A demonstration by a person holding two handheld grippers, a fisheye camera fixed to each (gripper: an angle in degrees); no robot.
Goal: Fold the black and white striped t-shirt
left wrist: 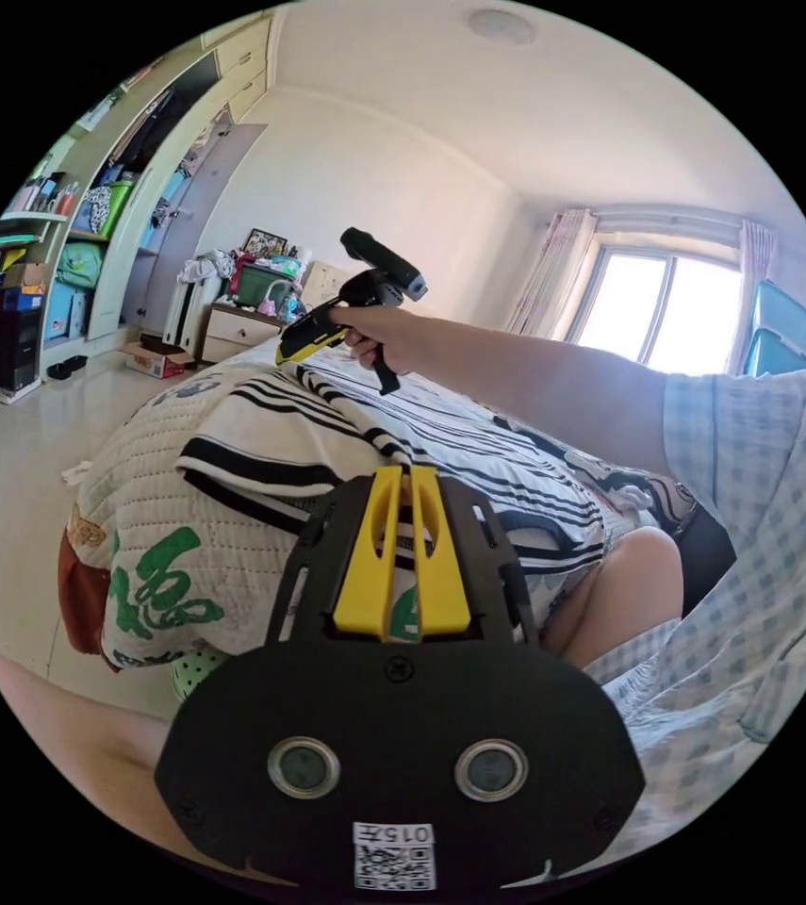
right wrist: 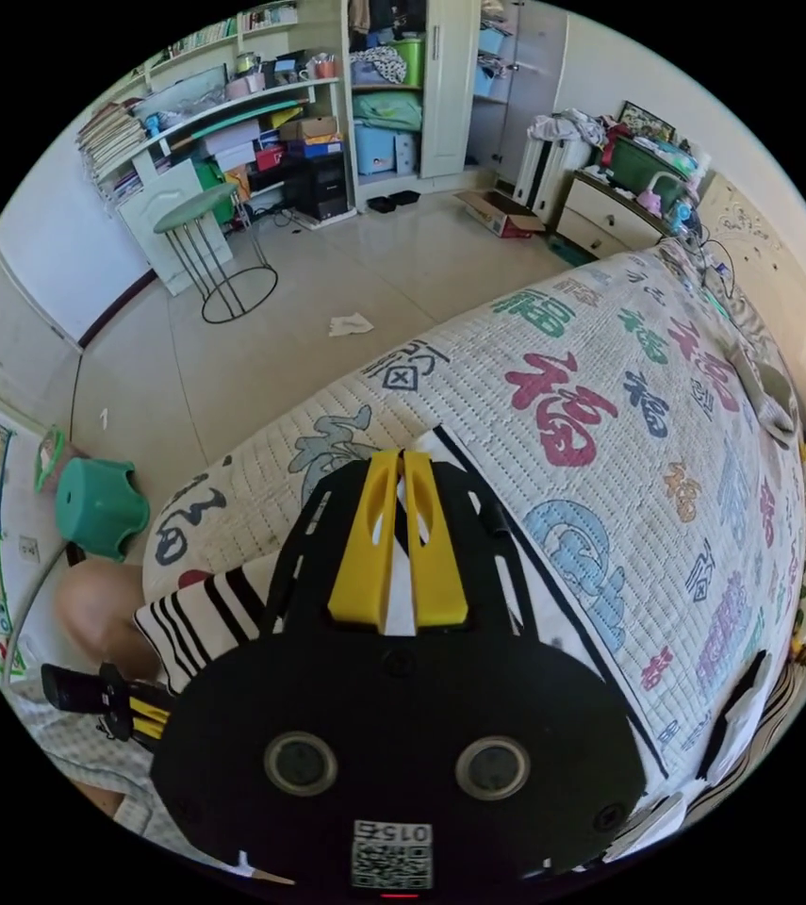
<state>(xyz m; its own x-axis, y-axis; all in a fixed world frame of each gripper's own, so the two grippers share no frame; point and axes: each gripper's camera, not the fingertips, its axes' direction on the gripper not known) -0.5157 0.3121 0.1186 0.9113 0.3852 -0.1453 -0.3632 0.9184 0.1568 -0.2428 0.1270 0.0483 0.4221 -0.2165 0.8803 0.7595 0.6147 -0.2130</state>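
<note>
A black and white striped t-shirt (left wrist: 346, 424) lies rumpled across the near corner of a bed (right wrist: 629, 396) covered with a quilted white spread printed with large coloured characters. The shirt's broad dark bands and finer stripes bunch into folds, one edge drooping over the side of the mattress.

In the left gripper view, the left tool (left wrist: 401, 483) has its yellow jaws drawn almost together, pinching a ridge of the striped cloth at their tips. Beyond it, a person's bare forearm reaches out over the bed, the hand (left wrist: 372, 341) wrapped around the handle of the right tool (left wrist: 287, 351), whose tips dip toward the far part of the shirt.

In the right gripper view, that tool's jaws stand nearly closed with a strip of white fabric caught between them, the striped hem spilling out beside the mount. A green stool (right wrist: 99, 507) sits on the tiled floor (right wrist: 327, 283).
</note>
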